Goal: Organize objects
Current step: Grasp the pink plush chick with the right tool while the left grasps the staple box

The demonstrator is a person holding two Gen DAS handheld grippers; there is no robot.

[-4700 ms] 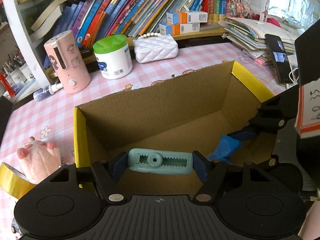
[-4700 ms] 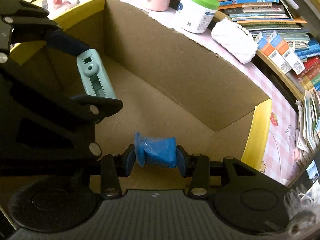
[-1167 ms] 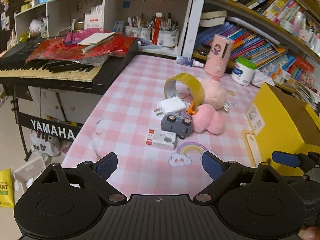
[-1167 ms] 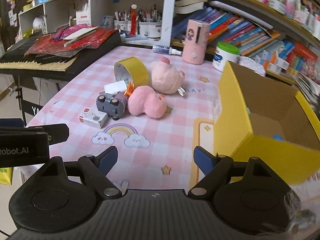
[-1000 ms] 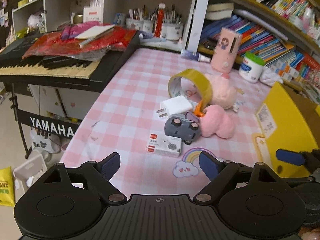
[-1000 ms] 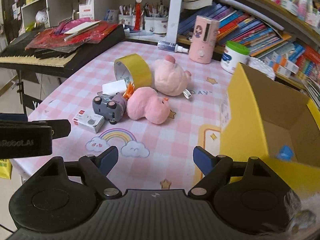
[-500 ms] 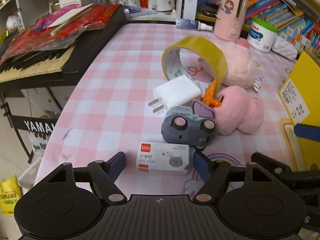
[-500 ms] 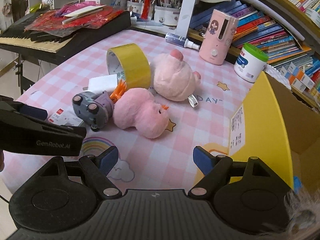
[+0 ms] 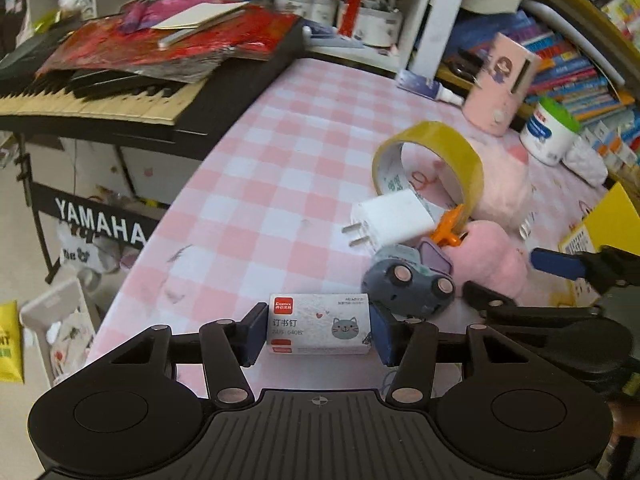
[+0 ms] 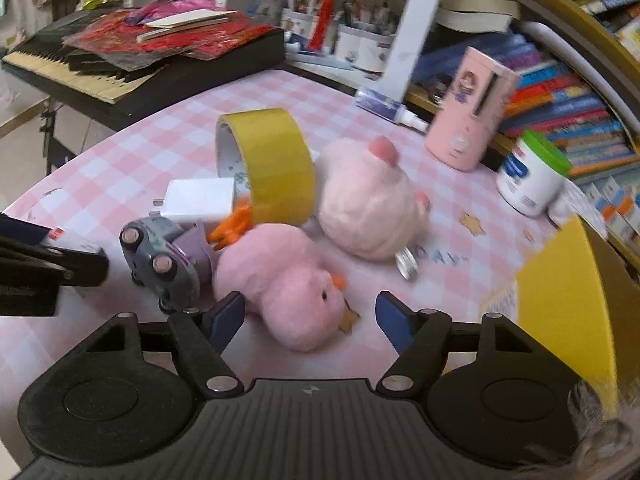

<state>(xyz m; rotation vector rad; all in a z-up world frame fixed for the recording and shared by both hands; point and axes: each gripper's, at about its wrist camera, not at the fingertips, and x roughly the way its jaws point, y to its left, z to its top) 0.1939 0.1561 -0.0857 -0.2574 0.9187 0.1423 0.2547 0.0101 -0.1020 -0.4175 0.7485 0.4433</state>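
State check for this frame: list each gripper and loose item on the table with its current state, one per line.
left gripper: fingers bracketing the staple box, contact unclear
staple box: flat on table
right gripper: open, around pink chick
pink chick: lying on its side
toy car: tipped, wheels showing
tape roll: standing on edge
charger: lying flat, prongs out

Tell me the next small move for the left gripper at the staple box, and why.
Probably close the left gripper on the staple box: the box sits between its blue pads, which bracket both short ends with at most a thin gap, and it rests flat on the checked table. Lifting should wait until the grip is firm.
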